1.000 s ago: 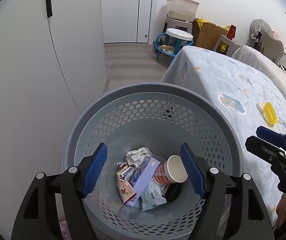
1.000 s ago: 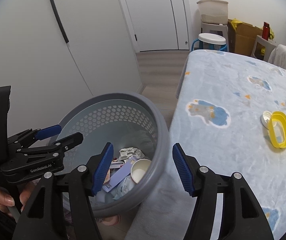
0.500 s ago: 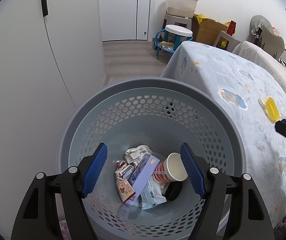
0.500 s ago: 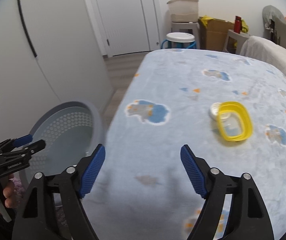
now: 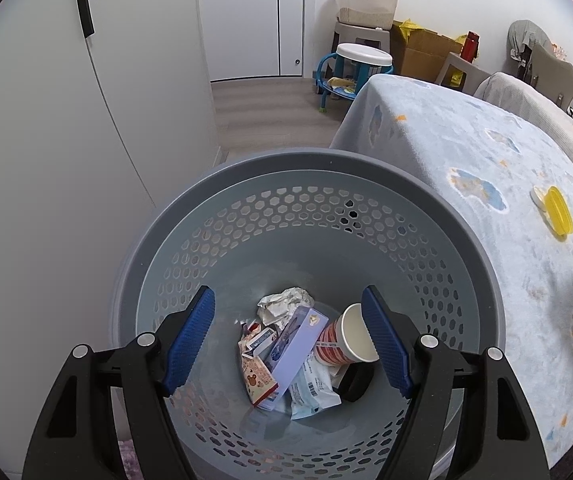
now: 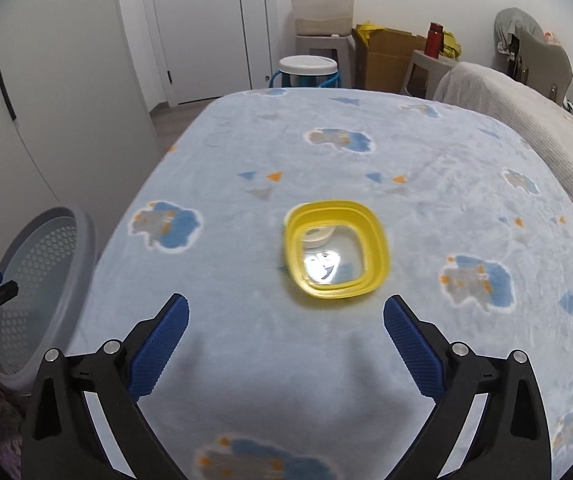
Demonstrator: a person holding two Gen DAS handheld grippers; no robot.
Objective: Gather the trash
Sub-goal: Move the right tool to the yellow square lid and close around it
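Yellow plastic marks the next piece of trash: a shallow container (image 6: 336, 254) with a clear middle lies flat on the blue patterned blanket (image 6: 426, 152), with a small white lid (image 6: 318, 236) touching its far edge. The right gripper (image 6: 284, 334) is shown just short of it, above the blanket; its jaws are opening and nothing is between them. The left gripper (image 5: 288, 346) is held above the grey basket (image 5: 474, 256), its jaws spread and empty. In the basket lie a paper cup (image 5: 346, 340), a crumpled paper (image 5: 282, 304), a pale box (image 5: 294, 356) and wrappers (image 5: 258, 376).

The step in hand is judged to be the approach to the container. For the next move, the gripper would have to be brought forward and down until the jaws straddle the rim or one wall; a shallow, smooth-looking rim on soft cloth may slip or tilt if pinched off-centre.

Compared with the frame a second earlier, the right gripper has been swung from the basket's mouth to the blanket and its jaws stand wider. The left gripper's view is nearly unchanged.
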